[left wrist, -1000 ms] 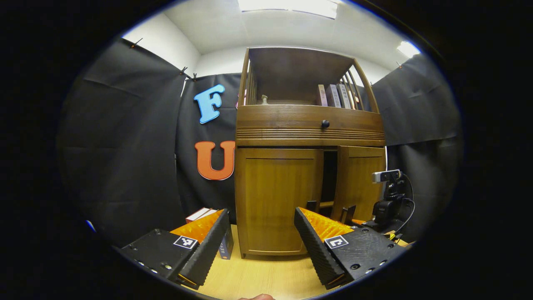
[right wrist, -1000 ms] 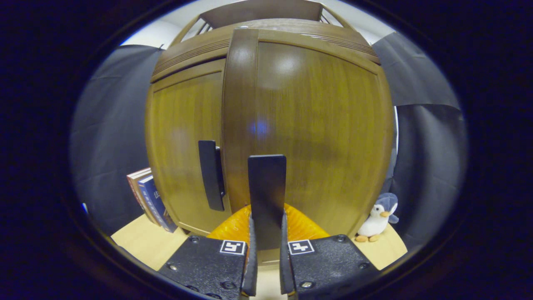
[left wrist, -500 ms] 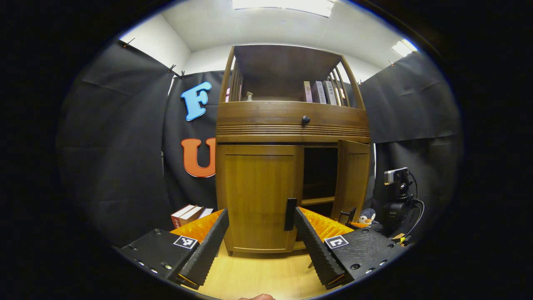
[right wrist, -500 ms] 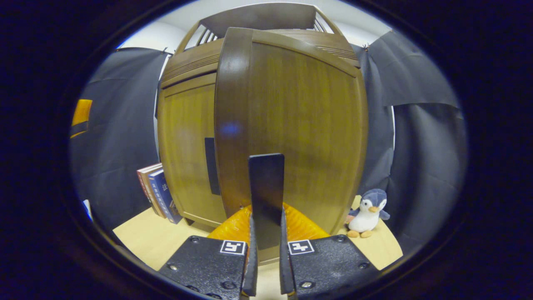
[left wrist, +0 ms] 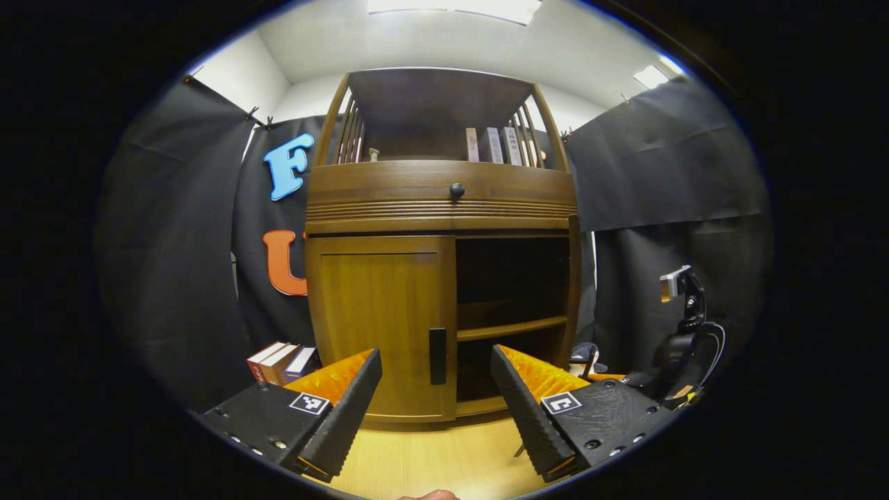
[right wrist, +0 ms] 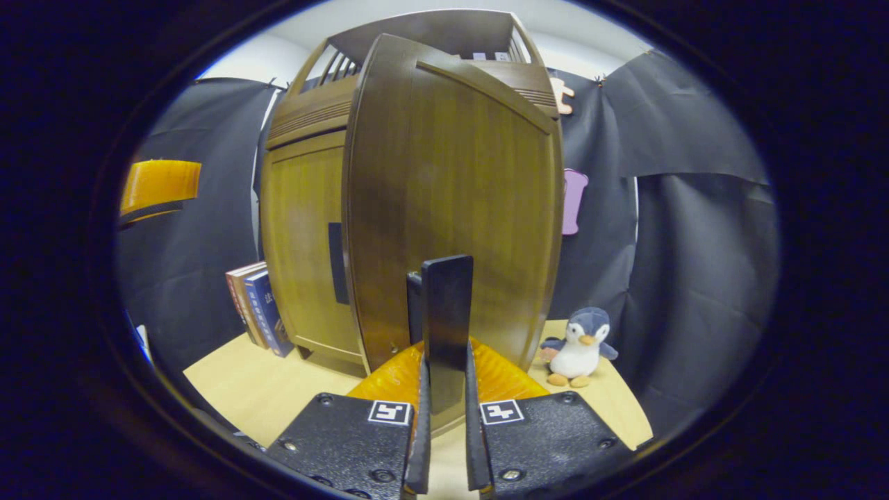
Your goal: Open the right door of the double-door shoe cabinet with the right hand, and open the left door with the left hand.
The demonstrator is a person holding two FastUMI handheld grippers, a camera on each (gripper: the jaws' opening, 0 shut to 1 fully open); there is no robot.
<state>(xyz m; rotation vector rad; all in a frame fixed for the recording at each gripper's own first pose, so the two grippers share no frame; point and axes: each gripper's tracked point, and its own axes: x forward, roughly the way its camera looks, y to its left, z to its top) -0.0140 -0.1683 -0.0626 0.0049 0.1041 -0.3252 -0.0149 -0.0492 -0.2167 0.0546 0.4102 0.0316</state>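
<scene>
shoe cabinet [left wrist: 444,208] stands on the wooden floor [left wrist: 444,462]; right door [right wrist: 451,194] swung wide, its black handle [right wrist: 446,319] pinched by the right gripper [right wrist: 444,444]. left door [left wrist: 380,326] is closed, likely stiff, light; take its slim handle [left wrist: 437,355]. left gripper [left wrist: 436,410] gapes empty.

- In the right gripper view, the right door [right wrist: 451,194] at frame centre covers the cabinet's inside.
- The right claw [right wrist: 444,389] hides the lower end of the door's black handle [right wrist: 446,312].
- In the left gripper view, the left claw [left wrist: 436,403] covers the cabinet's [left wrist: 444,208] bottom corners.
- Books [left wrist: 496,144] on the top shelf, upper centre, are too small to tell apart.
</scene>
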